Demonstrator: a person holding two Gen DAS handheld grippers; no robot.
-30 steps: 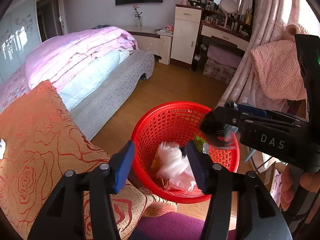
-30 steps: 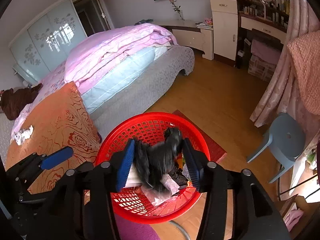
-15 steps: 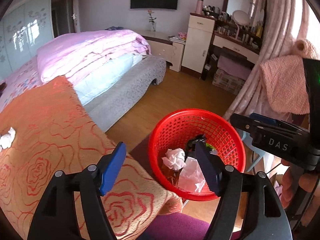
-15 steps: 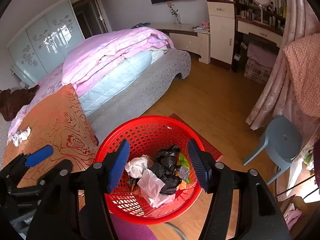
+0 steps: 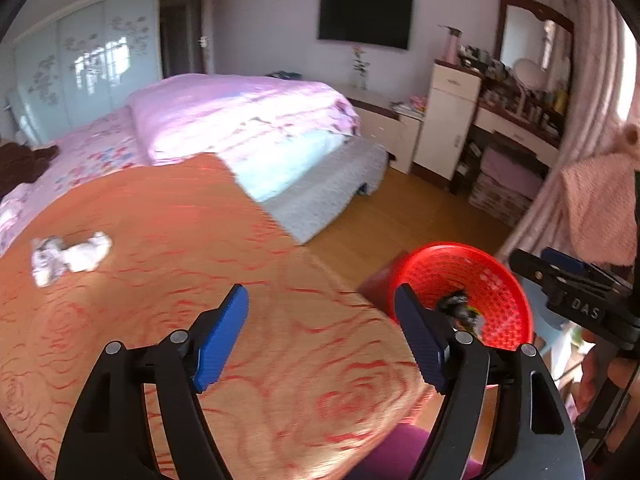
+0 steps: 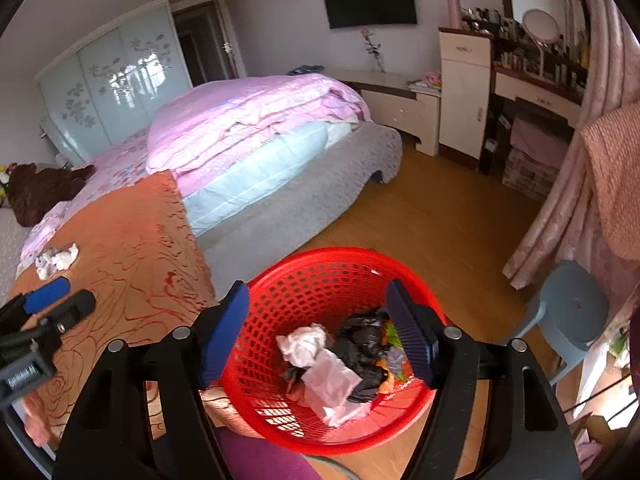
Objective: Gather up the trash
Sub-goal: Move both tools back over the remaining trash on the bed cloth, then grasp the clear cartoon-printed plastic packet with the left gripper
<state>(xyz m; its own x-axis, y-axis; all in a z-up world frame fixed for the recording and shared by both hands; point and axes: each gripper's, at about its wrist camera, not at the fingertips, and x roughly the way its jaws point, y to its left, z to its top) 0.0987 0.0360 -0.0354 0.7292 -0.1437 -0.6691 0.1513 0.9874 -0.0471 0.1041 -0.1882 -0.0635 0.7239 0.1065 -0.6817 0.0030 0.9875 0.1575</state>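
Both claws are spreading wide with nothing between them: the right gripper [image 6: 316,330] hangs over the red basket [image 6: 280,280], where white paper and a black bag already lie, while the left gripper [image 5: 322,336] faces the orange bedspread [image 5: 160,216]. The crumpled tissue [image 5: 72,258] lies well apart on that cover (blurred, likely light and soft), so I would approach low, straddle the wad fully, and close gently to avoid snagging fabric.

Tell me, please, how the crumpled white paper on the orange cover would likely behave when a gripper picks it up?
The crumpled white paper looks loosely wadded, so it is probably light and would squash between pads. Lying on the soft orange cover, it seems unlikely to roll.
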